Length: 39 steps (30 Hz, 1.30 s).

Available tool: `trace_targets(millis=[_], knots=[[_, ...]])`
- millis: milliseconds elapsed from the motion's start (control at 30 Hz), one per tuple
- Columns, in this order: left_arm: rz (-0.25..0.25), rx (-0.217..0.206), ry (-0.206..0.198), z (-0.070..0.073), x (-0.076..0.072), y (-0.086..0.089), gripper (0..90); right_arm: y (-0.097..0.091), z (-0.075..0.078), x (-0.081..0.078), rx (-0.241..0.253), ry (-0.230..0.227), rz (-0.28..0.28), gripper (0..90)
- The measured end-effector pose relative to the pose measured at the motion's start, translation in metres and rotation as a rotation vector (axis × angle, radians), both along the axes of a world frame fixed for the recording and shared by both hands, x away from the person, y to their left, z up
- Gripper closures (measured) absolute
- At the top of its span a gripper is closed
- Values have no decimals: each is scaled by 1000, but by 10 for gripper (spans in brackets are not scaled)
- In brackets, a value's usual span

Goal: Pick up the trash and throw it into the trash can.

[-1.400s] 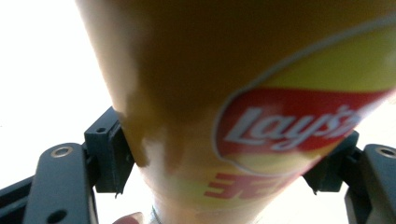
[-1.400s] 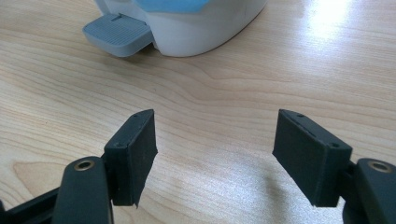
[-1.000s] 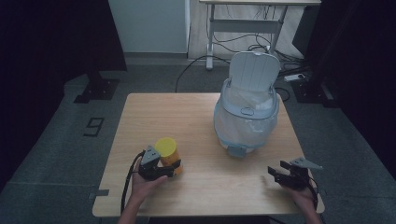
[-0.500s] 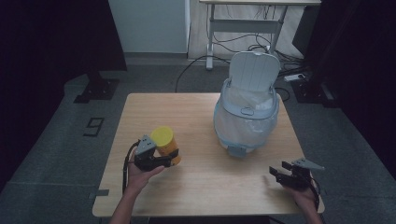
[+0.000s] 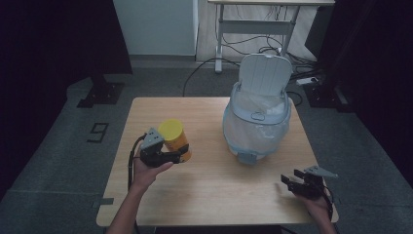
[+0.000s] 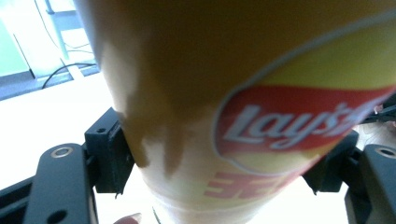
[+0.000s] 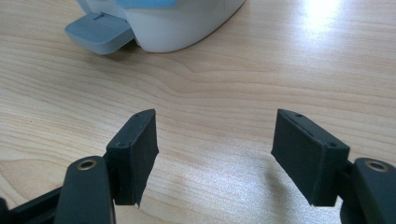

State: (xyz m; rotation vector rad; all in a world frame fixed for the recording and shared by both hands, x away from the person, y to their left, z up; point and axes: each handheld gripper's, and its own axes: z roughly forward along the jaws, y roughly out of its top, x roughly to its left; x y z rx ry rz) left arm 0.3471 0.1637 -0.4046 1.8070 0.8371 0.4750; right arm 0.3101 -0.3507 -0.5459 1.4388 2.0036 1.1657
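Note:
A yellow Lay's chip can [image 5: 176, 138] with a yellow lid hangs above the table's left half, tilted. My left gripper [image 5: 179, 155] is shut on it; in the left gripper view both black pads press on the can [image 6: 243, 112] from either side. A pale blue pedal bin [image 5: 257, 122] stands at the table's back right, its lid up and a clear liner inside. My right gripper [image 5: 288, 181] rests low near the front right corner, open, with bare wood between its jaws [image 7: 215, 154]. The bin's grey pedal [image 7: 99, 31] lies ahead of it.
The wooden table [image 5: 214, 195] has free room in its middle and front. Behind it stand a white desk frame [image 5: 253, 24] and loose cables on the grey floor. A dark stand base [image 5: 100, 92] sits off the table's back left.
My left gripper has lifted the chip can up off the table and carried it slightly away from the front edge. The right gripper has stayed where it was.

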Motion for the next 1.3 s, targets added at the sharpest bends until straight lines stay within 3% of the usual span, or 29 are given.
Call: trace_targets(millis=[600,800,1300], knots=[[-67,1,-41,48,15,-33,240,-1,-3,1,2,16,2,307],[-82,-23,-51,64,20,-39,240,-1,-4,1,3,22,3,308],[-101,-12,-66,90,31,-54,240,-1,-4,1,5,27,8,310]])
